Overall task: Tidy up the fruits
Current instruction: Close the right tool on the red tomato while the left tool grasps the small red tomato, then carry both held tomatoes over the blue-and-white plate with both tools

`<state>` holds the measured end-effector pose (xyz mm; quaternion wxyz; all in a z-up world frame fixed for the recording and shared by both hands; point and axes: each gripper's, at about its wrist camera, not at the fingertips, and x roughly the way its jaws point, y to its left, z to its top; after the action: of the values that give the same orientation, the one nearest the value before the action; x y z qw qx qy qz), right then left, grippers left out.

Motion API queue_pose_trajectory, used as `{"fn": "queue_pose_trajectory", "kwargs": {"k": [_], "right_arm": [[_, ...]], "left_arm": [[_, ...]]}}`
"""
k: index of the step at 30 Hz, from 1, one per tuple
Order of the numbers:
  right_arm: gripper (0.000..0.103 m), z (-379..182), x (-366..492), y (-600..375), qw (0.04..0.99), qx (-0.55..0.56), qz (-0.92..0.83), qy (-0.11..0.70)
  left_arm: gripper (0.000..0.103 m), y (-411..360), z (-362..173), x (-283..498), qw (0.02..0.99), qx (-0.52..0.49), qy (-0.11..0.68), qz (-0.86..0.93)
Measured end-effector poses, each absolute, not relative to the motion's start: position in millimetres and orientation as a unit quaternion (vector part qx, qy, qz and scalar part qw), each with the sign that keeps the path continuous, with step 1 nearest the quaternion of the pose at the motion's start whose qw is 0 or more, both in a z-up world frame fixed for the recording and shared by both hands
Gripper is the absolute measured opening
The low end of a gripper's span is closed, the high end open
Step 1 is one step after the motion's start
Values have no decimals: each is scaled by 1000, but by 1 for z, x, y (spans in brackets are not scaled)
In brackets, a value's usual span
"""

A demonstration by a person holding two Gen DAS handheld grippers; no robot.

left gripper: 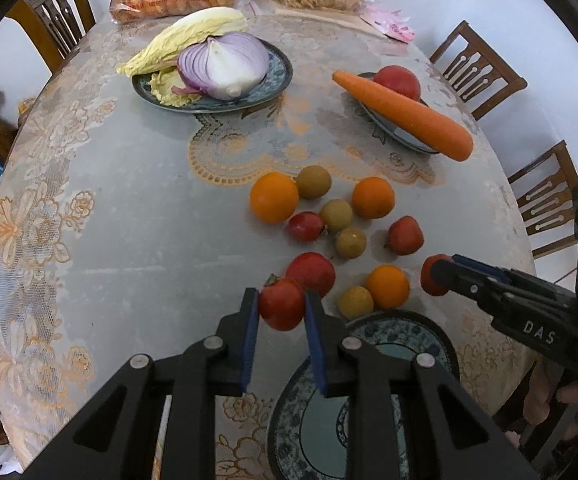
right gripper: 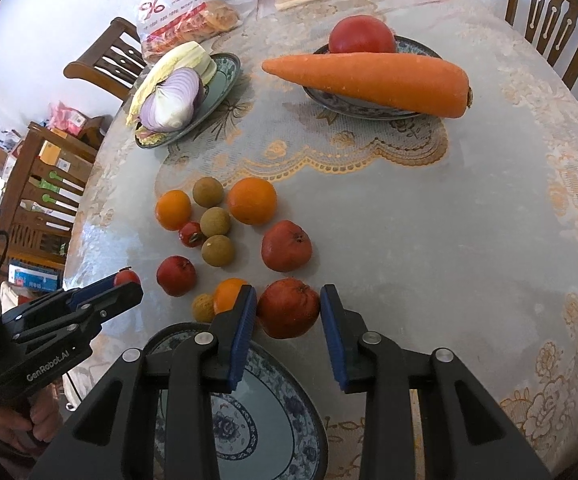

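the left hand-held gripper (left gripper: 282, 309) was clamped on a small red fruit (left gripper: 281, 309); the right hand-held gripper (right gripper: 288, 309) was clamped on a larger red fruit (right gripper: 288, 308), beside the blue patterned plate (right gripper: 281, 432) at the near table (right gripper: 429, 232) edge; the far plate (right gripper: 353, 108) held a carrot (right gripper: 369, 80) and a tomato (right gripper: 361, 36); the left plate (right gripper: 217, 92) held a cut onion (right gripper: 173, 102) and cabbage (right gripper: 177, 60); loose fruits (right gripper: 251, 201) lay between.
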<state>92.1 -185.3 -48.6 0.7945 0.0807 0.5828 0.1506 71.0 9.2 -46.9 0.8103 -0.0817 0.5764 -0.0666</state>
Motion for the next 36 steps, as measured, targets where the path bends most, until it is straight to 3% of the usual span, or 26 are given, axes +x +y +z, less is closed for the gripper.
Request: {"fn": "queue_pose_trajectory", "kwargs": {"k": [36], "right_arm": [[34, -42, 43, -183, 787, 74, 167, 589]], "left_arm": [[24, -11, -42, 20, 800, -65, 590, -90]]}}
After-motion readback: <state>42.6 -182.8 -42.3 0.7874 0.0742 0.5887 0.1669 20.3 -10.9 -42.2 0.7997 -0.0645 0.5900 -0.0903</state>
